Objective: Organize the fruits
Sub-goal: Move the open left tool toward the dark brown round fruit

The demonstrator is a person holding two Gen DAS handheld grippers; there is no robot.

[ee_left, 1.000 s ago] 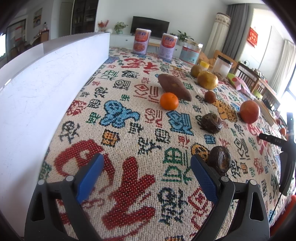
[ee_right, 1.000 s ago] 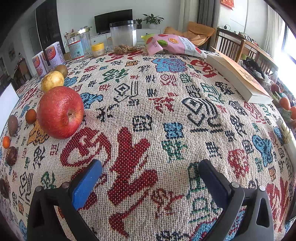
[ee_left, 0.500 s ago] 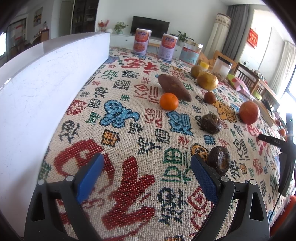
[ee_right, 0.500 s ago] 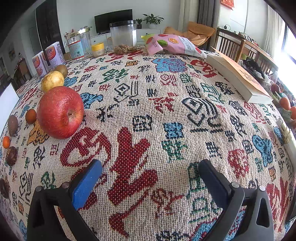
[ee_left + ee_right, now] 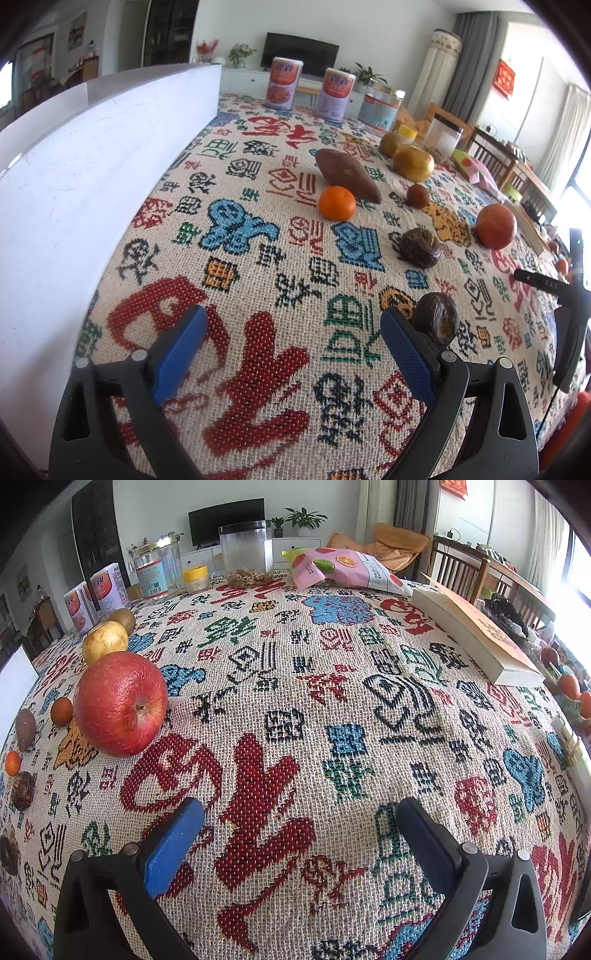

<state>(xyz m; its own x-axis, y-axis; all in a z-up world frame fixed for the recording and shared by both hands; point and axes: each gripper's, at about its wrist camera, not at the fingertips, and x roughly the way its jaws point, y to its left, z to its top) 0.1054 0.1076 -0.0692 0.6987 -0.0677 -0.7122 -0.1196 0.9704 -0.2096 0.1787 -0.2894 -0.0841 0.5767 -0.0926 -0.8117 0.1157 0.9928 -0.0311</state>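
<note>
Compared with one second ago and half a second ago, nothing has visibly moved: both wrist views show the same scene, and no fruit has changed its place.

The left hand-held gripper point(image 5: 291, 334) hovers low over the patterned cloth of the desk point(image 5: 258, 206), its blue pads wide apart and holding nothing. A dark wrinkled fruit point(image 5: 436, 323) lies just beside its right finger, outside the jaws; I cannot tell if they touch. Further away lie a second dark fruit point(image 5: 420, 246), a small orange point(image 5: 337, 203) touching or nearly touching the sweet potato point(image 5: 347, 175), a small brown fruit point(image 5: 417, 195), a yellowish round fruit point(image 5: 413, 162) and the red apple point(image 5: 495, 226). A white board point(image 5: 85, 177) stands along the left side.

The right hand-held gripper point(image 5: 300, 829) is also wide open and empty, over bare cloth. The red apple point(image 5: 121, 703) lies to its front left, well apart from the pads.

For the containers: a clear jar point(image 5: 246, 553) at the far edge has a layer of something brown in the bottom, perhaps nuts, but the view is too small to be sure. A glass jar with a blue label point(image 5: 155, 572) stands beside a small yellow-lidded pot point(image 5: 195, 578); what it holds I cannot see. Two printed tins point(image 5: 94, 598) stand closed. A pink snack bag point(image 5: 345, 568) and a book point(image 5: 476, 635) lie at the right.
</note>
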